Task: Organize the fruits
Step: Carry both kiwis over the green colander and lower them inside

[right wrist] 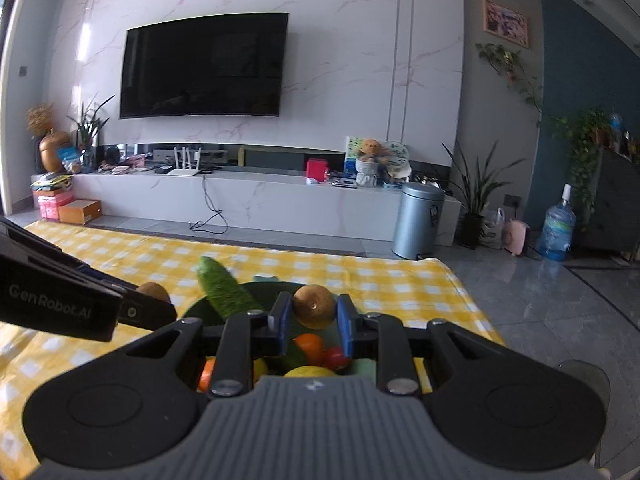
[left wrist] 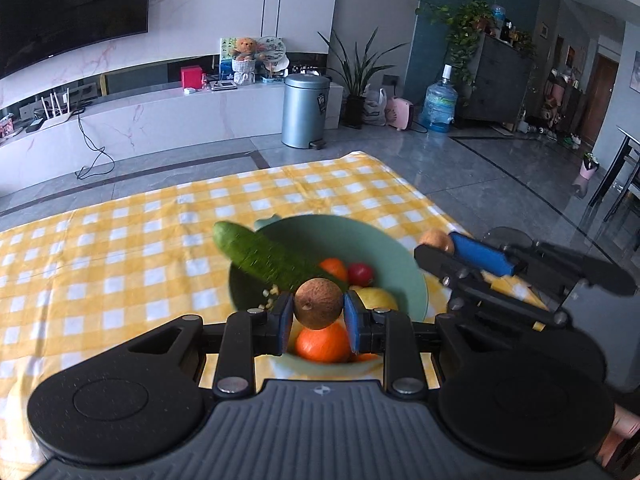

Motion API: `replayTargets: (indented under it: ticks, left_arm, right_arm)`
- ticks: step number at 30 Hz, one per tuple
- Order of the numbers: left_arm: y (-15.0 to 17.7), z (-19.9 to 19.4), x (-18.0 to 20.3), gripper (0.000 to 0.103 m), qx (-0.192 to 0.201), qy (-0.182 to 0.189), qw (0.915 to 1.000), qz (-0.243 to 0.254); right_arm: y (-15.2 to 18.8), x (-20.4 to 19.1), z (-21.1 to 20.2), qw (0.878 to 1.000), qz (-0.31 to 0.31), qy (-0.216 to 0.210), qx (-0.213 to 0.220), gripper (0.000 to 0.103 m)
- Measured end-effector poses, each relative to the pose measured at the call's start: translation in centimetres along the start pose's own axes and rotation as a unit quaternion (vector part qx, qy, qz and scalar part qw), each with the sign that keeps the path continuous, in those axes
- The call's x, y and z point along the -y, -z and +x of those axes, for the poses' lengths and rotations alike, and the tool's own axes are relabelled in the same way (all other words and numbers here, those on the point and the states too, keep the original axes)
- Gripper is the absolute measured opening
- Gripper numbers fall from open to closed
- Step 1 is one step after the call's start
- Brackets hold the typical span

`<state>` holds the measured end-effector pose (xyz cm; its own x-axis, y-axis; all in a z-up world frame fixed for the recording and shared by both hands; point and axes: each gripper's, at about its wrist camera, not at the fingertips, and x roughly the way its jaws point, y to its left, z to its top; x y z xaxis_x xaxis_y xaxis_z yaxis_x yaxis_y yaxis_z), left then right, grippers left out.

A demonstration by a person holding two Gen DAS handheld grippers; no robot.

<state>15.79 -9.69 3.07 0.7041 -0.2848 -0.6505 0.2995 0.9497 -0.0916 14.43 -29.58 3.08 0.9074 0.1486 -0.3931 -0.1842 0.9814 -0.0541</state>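
A green bowl (left wrist: 404, 264) sits on the yellow checked cloth and holds an orange (left wrist: 322, 342), a red fruit (left wrist: 361, 274), a yellow fruit (left wrist: 378, 298) and a cucumber (left wrist: 256, 254) that leans over its rim. My left gripper (left wrist: 318, 316) is shut on a brown kiwi (left wrist: 318, 303) just above the bowl. My right gripper (right wrist: 312, 322) is shut on a second brown kiwi (right wrist: 314, 306) above the bowl (right wrist: 200, 308). The right gripper with its kiwi (left wrist: 438, 241) shows at the right of the left wrist view.
The cloth (left wrist: 120, 240) covers the table, whose far edge drops to a tiled floor. A metal bin (left wrist: 305, 110), a water jug (left wrist: 439, 106) and potted plants (left wrist: 360, 76) stand beyond. A TV (right wrist: 204, 66) hangs above a long white console.
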Motion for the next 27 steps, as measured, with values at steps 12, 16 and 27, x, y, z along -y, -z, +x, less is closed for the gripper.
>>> replayTargets:
  ticks: [12,16,27]
  left_arm:
    - [-1.1,5.3,1.2,0.03,-0.037,0.003,0.9992,0.015]
    - [-0.8,6.7,1.1,0.03,-0.052,0.001,0.9985,0.013]
    - [-0.4,8.6,0.8,0.03,-0.073,0.004,0.9973,0.003]
  right_arm:
    - [1.4,1.4,5.4,0.998,0.025,-0.003,-0.065,0.02]
    - [1.7,1.2,6.2,0.997,0.018,-0.002,-0.081,0.02]
    - [2.4,1.3,7.8,0.993,0.025,-0.009,-0.118,0.02]
